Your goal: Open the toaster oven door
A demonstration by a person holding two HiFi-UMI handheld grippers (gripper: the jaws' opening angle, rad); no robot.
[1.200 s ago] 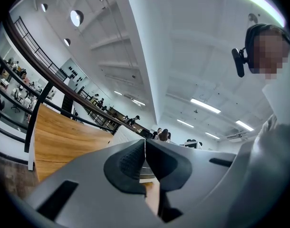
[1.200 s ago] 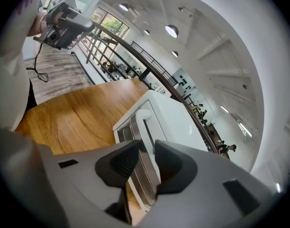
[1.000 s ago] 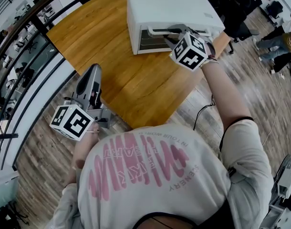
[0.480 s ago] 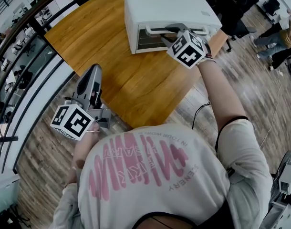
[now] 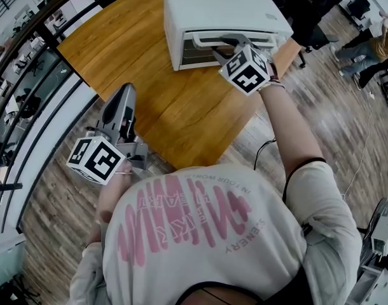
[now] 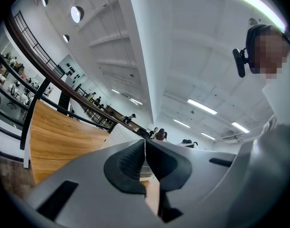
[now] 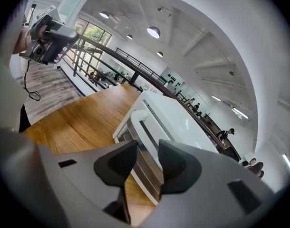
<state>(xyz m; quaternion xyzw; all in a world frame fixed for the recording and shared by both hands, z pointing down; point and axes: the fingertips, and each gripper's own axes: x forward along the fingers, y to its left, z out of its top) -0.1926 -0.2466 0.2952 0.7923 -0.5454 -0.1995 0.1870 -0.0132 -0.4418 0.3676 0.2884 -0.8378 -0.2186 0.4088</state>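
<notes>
Upper centre on bench (image 5: 117, 49): toaster oven (image 5: 222, 8), long axis left-right, door (image 5: 193, 54) facing lower edge. Right gripper (image 5: 235, 43) jaws slightly parted around handle (image 5: 210, 41). Left gripper (image 5: 123, 94), lower left, jaws closed, empty.

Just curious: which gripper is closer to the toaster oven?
Right. The right gripper is at the door of the toaster oven; the left gripper hangs back at the table edge.

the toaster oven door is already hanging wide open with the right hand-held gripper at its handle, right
No, the door is shut, upright against the front of the toaster oven, as the right gripper view shows. The right hand-held gripper is indeed at its handle.
</notes>
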